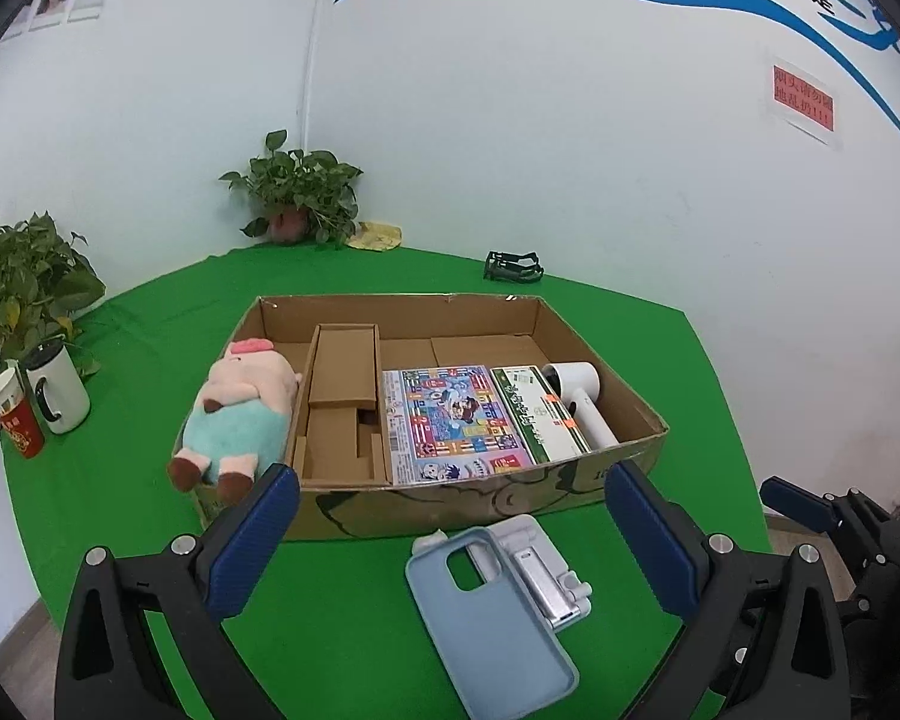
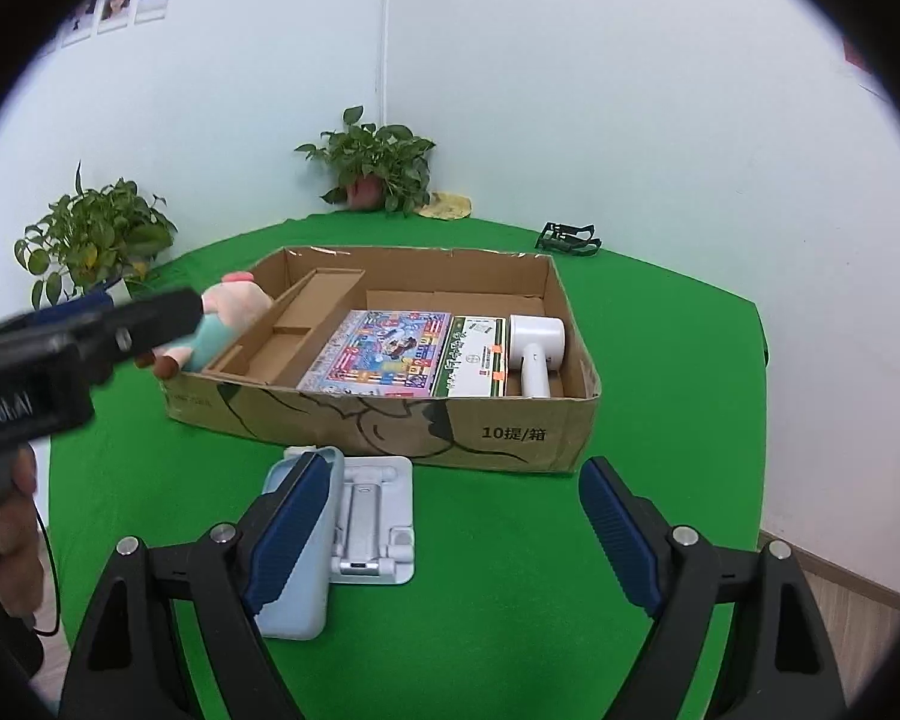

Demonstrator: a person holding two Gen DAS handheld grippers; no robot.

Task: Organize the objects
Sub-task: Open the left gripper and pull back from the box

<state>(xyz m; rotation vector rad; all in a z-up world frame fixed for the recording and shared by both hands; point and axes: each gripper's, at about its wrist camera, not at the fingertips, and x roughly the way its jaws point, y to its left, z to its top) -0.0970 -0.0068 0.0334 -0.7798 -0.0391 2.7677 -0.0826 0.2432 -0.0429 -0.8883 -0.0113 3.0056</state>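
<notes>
A shallow cardboard box (image 1: 450,510) (image 2: 390,426) sits mid-table. It holds a pink plush pig (image 1: 240,414) (image 2: 234,318) at the left, a colourful game box (image 1: 456,420) (image 2: 384,354), a green-and-white carton (image 1: 540,414) (image 2: 474,354) and a white hair dryer (image 1: 582,396) (image 2: 534,354). In front of it lie a blue-grey phone case (image 1: 492,618) (image 2: 300,588) and a white folding phone stand (image 1: 540,570) (image 2: 372,516), partly under the case. My left gripper (image 1: 450,546) is open and empty above them. My right gripper (image 2: 450,534) is open and empty, its left finger over the case.
Two potted plants (image 1: 300,192) (image 1: 24,282) stand at the back and left. A white mug (image 1: 57,387) and a red cup (image 1: 18,420) sit at the left edge. A black wire holder (image 1: 513,267) lies behind the box. The table edge drops off at right.
</notes>
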